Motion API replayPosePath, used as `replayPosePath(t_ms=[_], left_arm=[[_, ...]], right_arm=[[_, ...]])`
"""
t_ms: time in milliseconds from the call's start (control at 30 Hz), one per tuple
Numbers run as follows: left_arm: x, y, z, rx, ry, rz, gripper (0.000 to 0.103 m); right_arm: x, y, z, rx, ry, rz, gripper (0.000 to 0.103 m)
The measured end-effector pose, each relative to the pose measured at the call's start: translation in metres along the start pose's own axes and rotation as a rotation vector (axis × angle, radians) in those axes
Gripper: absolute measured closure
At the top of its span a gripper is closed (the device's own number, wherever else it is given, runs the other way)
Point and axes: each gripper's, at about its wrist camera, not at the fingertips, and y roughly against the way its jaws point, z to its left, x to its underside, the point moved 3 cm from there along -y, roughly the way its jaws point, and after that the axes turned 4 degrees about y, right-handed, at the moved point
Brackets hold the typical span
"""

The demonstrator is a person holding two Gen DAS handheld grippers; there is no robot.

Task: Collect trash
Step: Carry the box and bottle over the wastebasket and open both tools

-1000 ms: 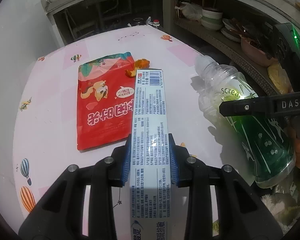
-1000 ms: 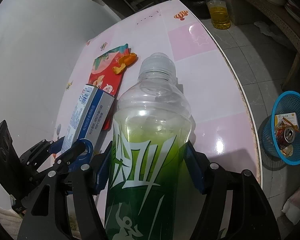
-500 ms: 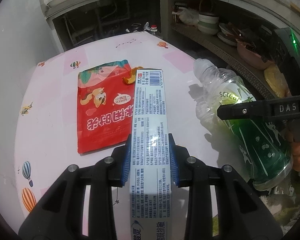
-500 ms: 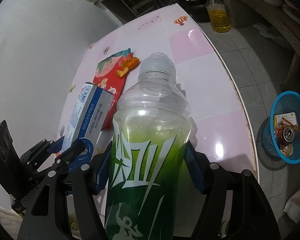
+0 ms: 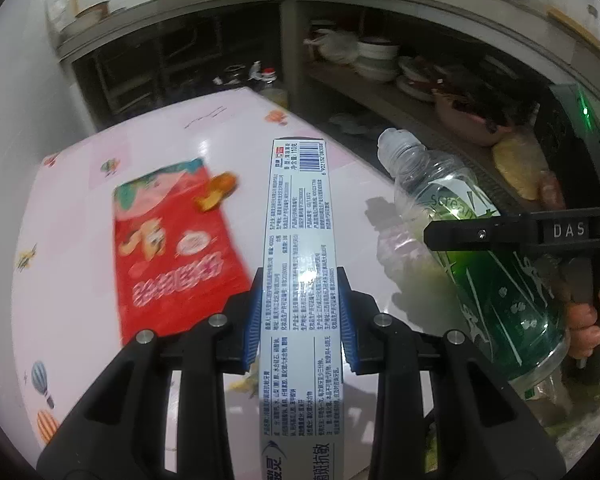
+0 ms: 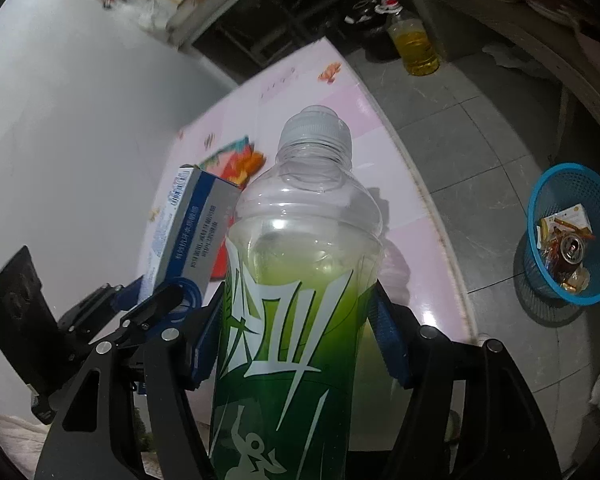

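Toothpaste box (image 5: 300, 280): near end cut off by the bottom edge of the left wrist view; print too small to read. Box covers part of the bench (image 5: 80, 240) beyond it.

Red snack bag (image 5: 172, 248): motion-blurred, lettering unreadable. In the right wrist view most of it is hidden behind the box and the green bottle (image 6: 292, 320).

Bottle base runs off the bottom edge of the right wrist view.

Blue basket (image 6: 572, 240) right of the bottle: contents too small to identify, apart from one can top.
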Motion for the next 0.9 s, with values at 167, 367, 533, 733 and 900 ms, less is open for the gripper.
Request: replayPosePath(t_ms=[167,367,533,733,900], left_arm=[[-0.021,-0.003,-0.027,0.065,-0.039,-0.008,0.072],[-0.057,-0.020,-0.068,0.207,-0.064,0.034,0.072],[-0.089,-0.053,-0.115,0.337,-0.075,0.119,0.072],[-0.107,-0.124,-0.178,0.408,-0.091,0.300,0.072],[-0.104,-0.196,-0.230,0.397,-0.096,0.444,0.072]], right_arm=[[0.000,0.032,-0.031,0.017,-0.072,-0.085,0.038],[0.013,0.094,-0.093,0.099,-0.209,-0.235,0.038],[0.045,0.136,-0.165,0.213,-0.394,-0.323,0.038],[0.077,0.136,-0.236,0.230,-0.579,-0.327,0.038],[0.082,0.105,-0.283,0.200,-0.666,-0.290,0.038]])
